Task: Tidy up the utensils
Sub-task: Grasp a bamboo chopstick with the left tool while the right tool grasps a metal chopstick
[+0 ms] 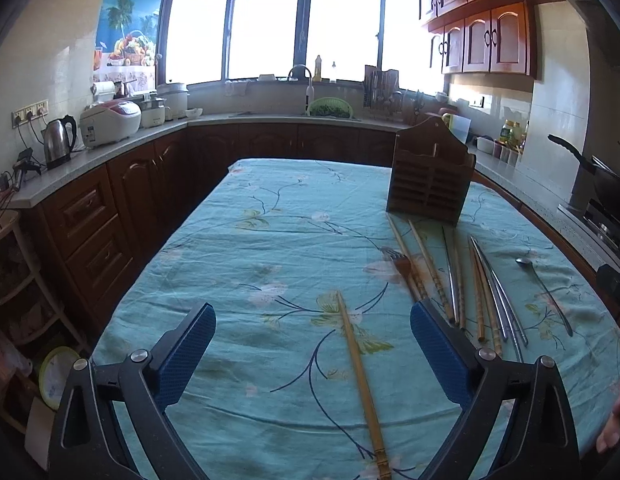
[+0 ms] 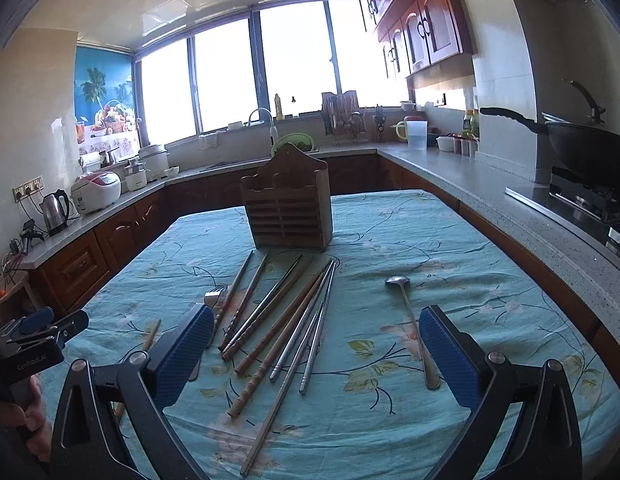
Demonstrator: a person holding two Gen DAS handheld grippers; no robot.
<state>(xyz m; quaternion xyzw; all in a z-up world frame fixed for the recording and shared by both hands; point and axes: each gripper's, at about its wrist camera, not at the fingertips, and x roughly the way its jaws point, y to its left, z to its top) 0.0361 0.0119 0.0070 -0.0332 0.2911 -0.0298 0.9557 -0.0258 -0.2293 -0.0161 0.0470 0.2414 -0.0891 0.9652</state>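
A brown wooden utensil holder (image 1: 430,178) (image 2: 288,206) stands upright on the table. In front of it lie several wooden and metal chopsticks (image 1: 462,284) (image 2: 282,324), a fork (image 1: 394,258) (image 2: 214,294) and a metal spoon (image 1: 544,286) (image 2: 412,328). One wooden chopstick (image 1: 360,376) (image 2: 150,336) lies apart, between the fingers of my left gripper (image 1: 312,354), which is open and empty above it. My right gripper (image 2: 316,356) is open and empty above the chopstick pile. The left gripper also shows in the right wrist view (image 2: 38,332).
The table has a teal floral cloth (image 1: 270,240) (image 2: 470,260). Counters run around it with a kettle (image 1: 58,140), a rice cooker (image 1: 110,122), a sink (image 1: 294,114) and a wok on a stove (image 2: 590,152).
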